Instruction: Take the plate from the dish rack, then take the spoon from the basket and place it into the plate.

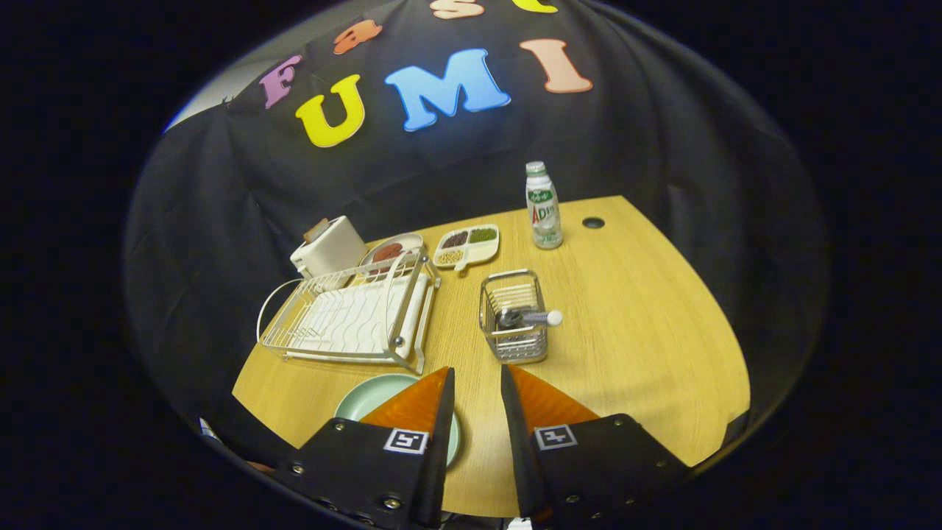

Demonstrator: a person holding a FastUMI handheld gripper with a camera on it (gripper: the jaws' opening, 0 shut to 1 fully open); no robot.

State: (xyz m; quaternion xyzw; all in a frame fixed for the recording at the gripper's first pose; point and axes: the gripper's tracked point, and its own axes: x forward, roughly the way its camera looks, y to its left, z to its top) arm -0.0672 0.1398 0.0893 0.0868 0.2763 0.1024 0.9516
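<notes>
A pale green plate lies flat on the wooden table, partly under my left finger and just in front of the white wire dish rack. The rack holds no plate. A small wire basket stands just beyond the fingertips, slightly right of them. In it leans a spoon whose white handle end sticks out over the right rim. My gripper hovers above the table, open, with a narrow gap and nothing between its fingers.
Behind the rack stand a white toaster and a plate with red food. A divided tray of beans and a white drink bottle sit farther back. A cable hole marks the table's far right.
</notes>
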